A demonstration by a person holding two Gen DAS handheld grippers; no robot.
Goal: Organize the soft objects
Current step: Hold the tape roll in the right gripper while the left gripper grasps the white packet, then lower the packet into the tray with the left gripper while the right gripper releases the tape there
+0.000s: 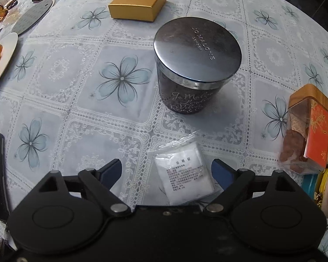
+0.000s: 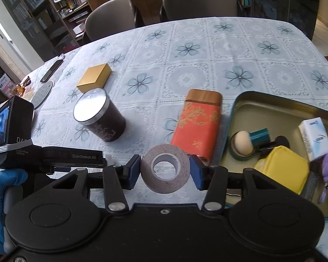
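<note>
2 soft things concern me. My left gripper [image 1: 166, 170] is spread wide around the clear plastic bag of white cotton pads [image 1: 183, 174], low centre of the left wrist view, on the floral lace tablecloth [image 1: 76, 100]. I judge the bag light, squashy and slippery, so I would pinch the padded middle, not the loose film edge. My right gripper [image 2: 165, 169], low and level, looks closed on the grey roll of tape [image 2: 165, 167], which seems stiffer. At right sits the teal metal tin [image 2: 273, 104], already holding a yellow pouch [image 2: 282, 170].
</note>
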